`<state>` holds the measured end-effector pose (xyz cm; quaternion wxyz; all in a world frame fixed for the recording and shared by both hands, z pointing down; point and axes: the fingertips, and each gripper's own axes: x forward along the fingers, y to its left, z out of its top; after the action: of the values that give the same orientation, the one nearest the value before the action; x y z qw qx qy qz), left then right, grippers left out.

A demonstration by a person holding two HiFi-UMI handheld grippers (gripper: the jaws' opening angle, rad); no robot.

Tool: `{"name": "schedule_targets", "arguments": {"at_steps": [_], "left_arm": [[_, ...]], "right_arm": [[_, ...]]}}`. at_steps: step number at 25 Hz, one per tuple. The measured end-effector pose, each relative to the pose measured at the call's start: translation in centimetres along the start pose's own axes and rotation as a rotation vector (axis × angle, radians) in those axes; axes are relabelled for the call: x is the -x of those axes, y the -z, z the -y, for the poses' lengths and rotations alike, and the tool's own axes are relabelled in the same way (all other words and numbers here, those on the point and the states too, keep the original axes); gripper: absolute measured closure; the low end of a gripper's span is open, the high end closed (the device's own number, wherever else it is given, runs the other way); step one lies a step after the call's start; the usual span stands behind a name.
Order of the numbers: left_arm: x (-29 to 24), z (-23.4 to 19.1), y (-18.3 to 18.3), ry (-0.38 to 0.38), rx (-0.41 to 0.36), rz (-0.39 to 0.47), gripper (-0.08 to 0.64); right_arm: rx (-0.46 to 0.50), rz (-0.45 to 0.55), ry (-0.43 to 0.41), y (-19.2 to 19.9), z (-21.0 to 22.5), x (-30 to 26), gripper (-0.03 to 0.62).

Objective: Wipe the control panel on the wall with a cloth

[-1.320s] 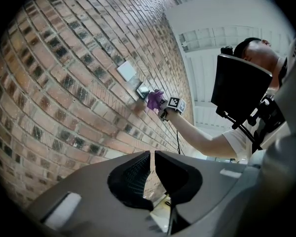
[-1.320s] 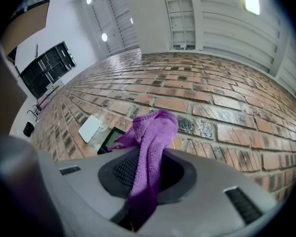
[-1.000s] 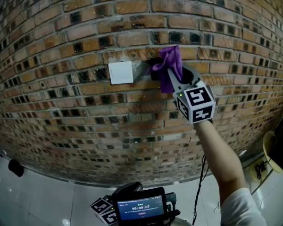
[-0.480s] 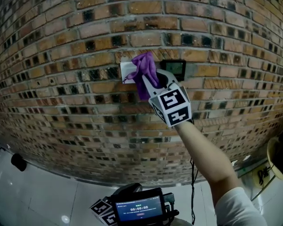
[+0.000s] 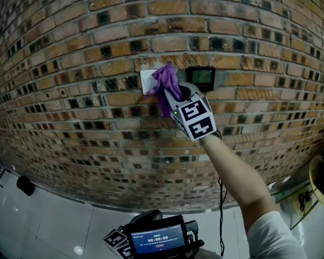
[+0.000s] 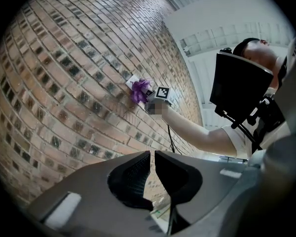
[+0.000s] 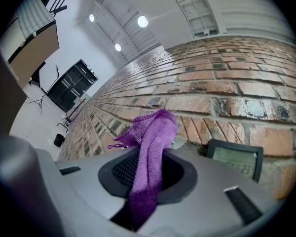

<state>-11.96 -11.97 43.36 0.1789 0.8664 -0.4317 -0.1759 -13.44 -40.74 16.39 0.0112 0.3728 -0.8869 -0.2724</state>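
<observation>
Low on the left, well away from the wall – the left gripper [image 6: 150, 174] hangs idle, its jaws drawn almost together with only a slit between them and nothing in it. On the brick wall [image 5: 70, 90] sits a white plate [image 5: 145, 77], and the purple cloth [image 5: 166, 82] is bunched against its right part. The right gripper [image 5: 171, 99] has its jaws clamped on the cloth, a tail of which trails back between them. Just right of the cloth is the dark panel with a small display [image 5: 200, 77], bare and not touched by the cloth.

Judgement: wiping is under way, at the white plate – whether the dark panel is done or left cannot be told, since no dirt shows. The right forearm [image 5: 232, 171] reaches up and leftward from the lower right, wrist straight, gripper tipped into the wall.
</observation>
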Motion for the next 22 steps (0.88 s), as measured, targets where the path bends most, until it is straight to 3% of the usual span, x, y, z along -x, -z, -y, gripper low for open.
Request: {"name": "schedule_targets", "arguments": {"at_steps": [22], "left_arm": [[-2.1, 1.7, 1.2, 0.059, -0.002, -0.043, 0.528]], "right_arm": [[0.031, -0.002, 0.113, 1.0, 6.4, 4.8, 0.509]]}}
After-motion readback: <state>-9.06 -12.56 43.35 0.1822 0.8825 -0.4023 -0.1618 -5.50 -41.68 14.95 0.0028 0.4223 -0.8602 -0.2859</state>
